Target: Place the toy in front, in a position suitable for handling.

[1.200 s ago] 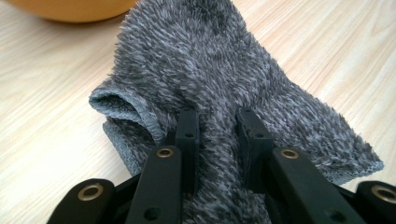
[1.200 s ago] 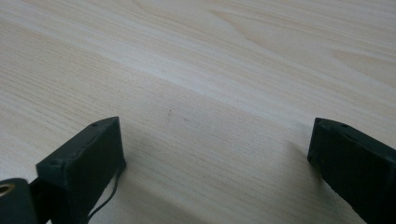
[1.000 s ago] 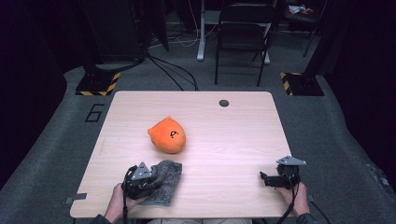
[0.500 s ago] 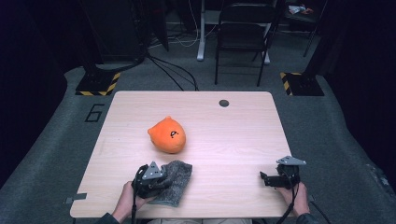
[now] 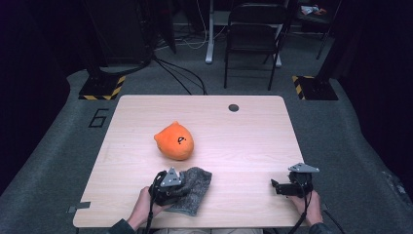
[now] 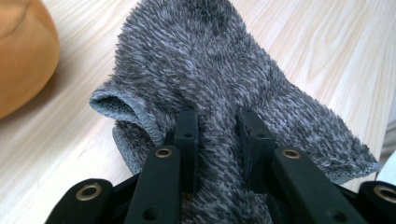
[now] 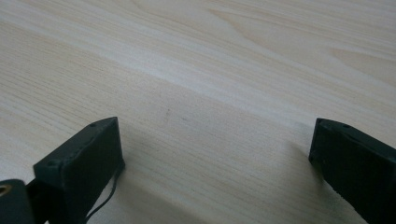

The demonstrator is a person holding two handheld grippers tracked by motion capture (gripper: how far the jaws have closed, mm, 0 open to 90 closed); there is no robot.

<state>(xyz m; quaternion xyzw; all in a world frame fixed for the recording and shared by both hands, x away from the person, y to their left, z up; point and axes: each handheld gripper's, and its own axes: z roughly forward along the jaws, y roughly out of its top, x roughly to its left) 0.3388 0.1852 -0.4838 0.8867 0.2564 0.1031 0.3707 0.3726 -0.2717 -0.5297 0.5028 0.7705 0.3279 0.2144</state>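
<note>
The high view looks forward and down on the whole tabletop (image 5: 243,146) from above its near edge. The left gripper view sits close behind a grey fuzzy cloth (image 6: 224,93), also lower centre in the high view. The right gripper view skims bare wood.

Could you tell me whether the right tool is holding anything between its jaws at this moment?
No, the right tool has its jaws spread wide apart with nothing but the bare wooden table between them.
</note>
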